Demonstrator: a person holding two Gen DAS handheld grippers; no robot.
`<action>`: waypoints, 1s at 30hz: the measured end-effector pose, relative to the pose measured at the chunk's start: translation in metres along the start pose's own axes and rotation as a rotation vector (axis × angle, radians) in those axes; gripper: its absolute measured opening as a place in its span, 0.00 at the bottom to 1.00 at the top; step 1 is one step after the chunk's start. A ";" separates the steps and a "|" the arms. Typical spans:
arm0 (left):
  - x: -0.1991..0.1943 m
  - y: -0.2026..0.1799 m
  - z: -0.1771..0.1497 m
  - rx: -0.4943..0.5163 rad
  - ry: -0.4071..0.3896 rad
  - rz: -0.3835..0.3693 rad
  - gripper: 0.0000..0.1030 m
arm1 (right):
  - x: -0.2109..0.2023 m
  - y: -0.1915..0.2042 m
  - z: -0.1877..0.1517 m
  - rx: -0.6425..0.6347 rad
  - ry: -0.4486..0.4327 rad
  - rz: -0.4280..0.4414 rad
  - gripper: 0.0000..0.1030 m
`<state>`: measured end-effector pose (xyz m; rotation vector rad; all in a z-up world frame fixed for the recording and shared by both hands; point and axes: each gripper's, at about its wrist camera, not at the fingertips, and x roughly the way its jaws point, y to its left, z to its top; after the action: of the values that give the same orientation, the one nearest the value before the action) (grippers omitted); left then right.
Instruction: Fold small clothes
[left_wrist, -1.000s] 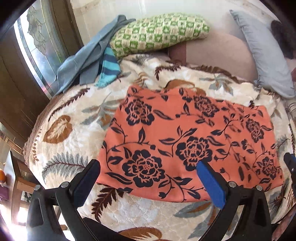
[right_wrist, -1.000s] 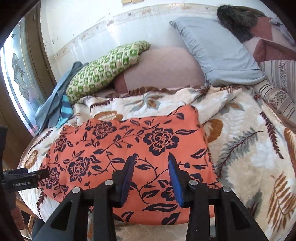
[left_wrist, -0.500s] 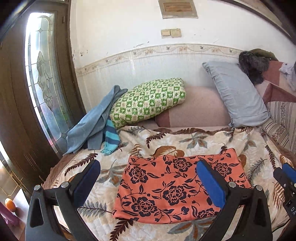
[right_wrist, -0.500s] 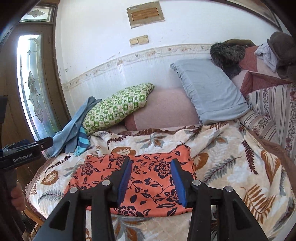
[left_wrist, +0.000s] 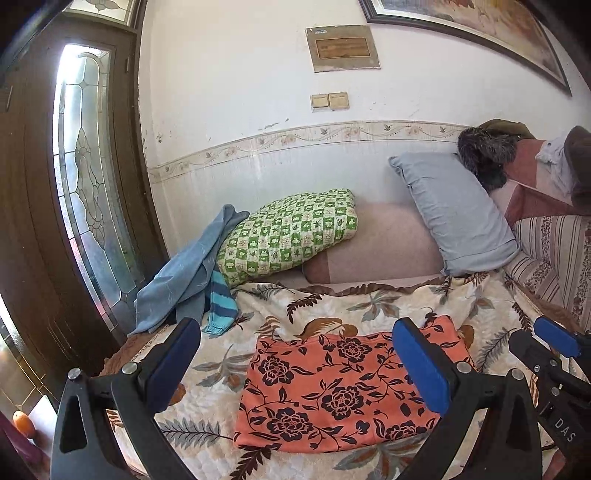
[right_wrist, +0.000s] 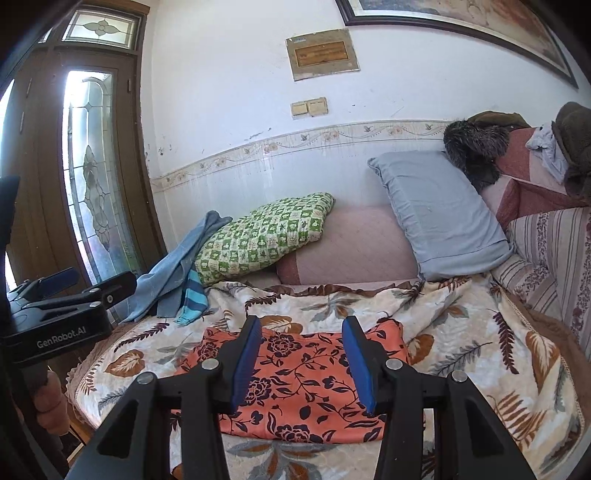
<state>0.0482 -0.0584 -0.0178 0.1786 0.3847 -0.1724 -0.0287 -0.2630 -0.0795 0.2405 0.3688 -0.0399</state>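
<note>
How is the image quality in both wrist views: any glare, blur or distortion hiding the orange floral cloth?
Left wrist view: orange floral cloth sharp and evenly lit; the glass door panel blows out with backlight; fisheye bends the wall border. Right wrist view: same cloth clear, no motion blur, corners vignetted black.

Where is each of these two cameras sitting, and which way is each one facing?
Left wrist: rides the left gripper, jaws wide open, aimed slightly down across the bed at the folded orange floral garment; the right gripper pokes in at the right edge.
Right wrist: rides the right gripper, jaws apart and empty, aimed the same way from further right; the left gripper and a hand show at left.
Shared: the garment, green checked pillow, grey pillow.
</note>
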 end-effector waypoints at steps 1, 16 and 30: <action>-0.001 0.001 0.000 0.003 -0.002 -0.001 1.00 | 0.000 0.003 0.000 -0.008 -0.002 -0.002 0.48; 0.004 0.015 -0.008 -0.013 0.035 0.000 1.00 | 0.016 0.020 -0.011 -0.038 0.050 0.001 0.48; 0.013 0.039 -0.015 -0.048 0.050 0.004 1.00 | 0.026 0.038 -0.013 -0.080 0.081 0.014 0.48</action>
<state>0.0624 -0.0198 -0.0307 0.1369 0.4374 -0.1552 -0.0060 -0.2232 -0.0916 0.1661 0.4482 -0.0012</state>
